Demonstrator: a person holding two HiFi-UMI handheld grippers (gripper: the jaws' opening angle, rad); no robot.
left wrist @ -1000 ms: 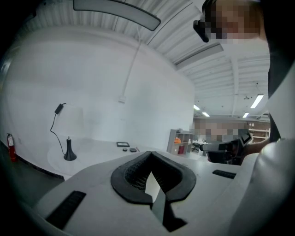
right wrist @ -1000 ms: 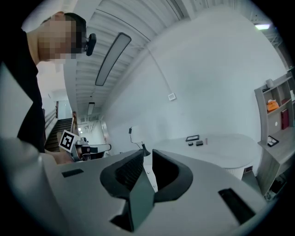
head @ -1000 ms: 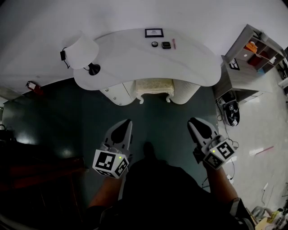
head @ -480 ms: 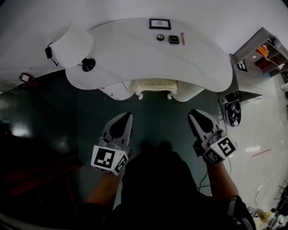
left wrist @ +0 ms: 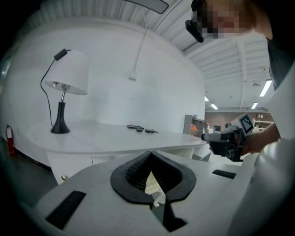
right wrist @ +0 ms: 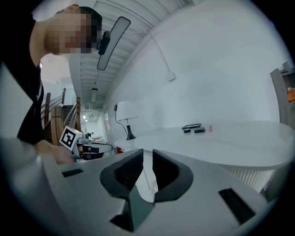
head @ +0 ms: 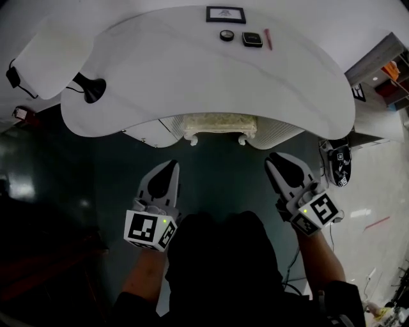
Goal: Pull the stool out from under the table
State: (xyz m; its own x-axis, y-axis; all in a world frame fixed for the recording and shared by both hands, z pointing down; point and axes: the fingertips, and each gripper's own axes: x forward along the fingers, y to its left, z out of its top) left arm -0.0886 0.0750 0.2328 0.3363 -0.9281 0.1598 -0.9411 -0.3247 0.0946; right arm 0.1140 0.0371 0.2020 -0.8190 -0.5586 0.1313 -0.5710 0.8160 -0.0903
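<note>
Person is wearing a dark top [head: 220, 255]. Left tool [head: 171, 166] and right tool [head: 275, 159] are showing pale grey shells, black ribbed pads [left wrist: 132, 177]; each is carrying a black-and-white marker cube [head: 150, 230], green light glowing.

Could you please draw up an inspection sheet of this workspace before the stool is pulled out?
Surface: white curved table, mostly bare.
Job's things: stool tucked under the table's front edge; only its front rim and two legs show. Neither gripper touches it.
Clutter: lamp at the table's left end; frame, round item, dark box and pink pen near the back edge.
Grippers: left gripper shut, empty; right gripper slightly open, empty; both short of the stool.
Cables: lamp cord with a black plug beside the shade.
Surroundings: shelf unit to the right; black device on the floor beside the table.
</note>
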